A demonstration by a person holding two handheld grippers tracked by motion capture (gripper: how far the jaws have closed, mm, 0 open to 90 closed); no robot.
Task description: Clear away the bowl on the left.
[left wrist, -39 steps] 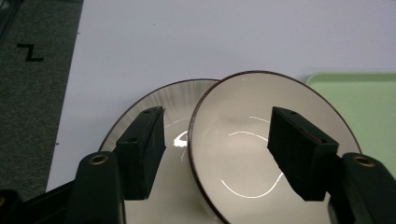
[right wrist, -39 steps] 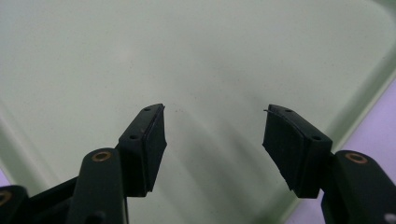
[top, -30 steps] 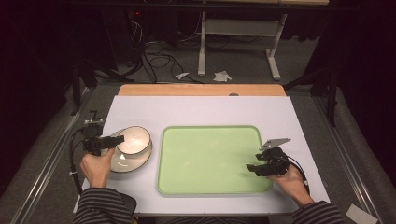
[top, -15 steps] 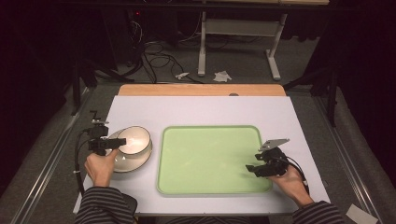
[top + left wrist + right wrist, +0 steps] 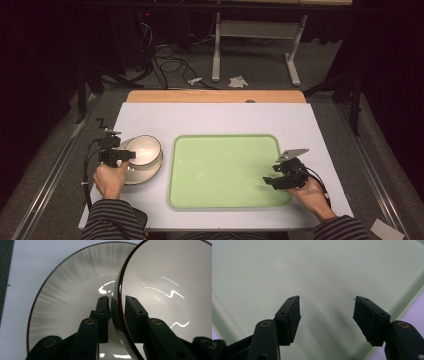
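Black jaws of the left gripper [image 5: 117, 306] have just been closing and now clamp the bowl's [image 5: 165, 287] near rim, one pad outside the wall and one inside it. Seen from above, that gripper [image 5: 120, 155] sits at the bowl's [image 5: 145, 150] left edge, with the hand [image 5: 111, 179] behind it. The bowl stands on a plate [image 5: 67, 290] with a dark rim and grey streaks, near the left side of the white table [image 5: 215, 115]. Just to the right of the plate lies a pale green tray [image 5: 225, 170]. The right gripper [image 5: 327, 310] hangs over that tray's [image 5: 287, 270] right part with its jaws spread wide and nothing between them; from above it [image 5: 272, 181] is near the tray's right rim, its cable trailing back past the hand [image 5: 312, 197]
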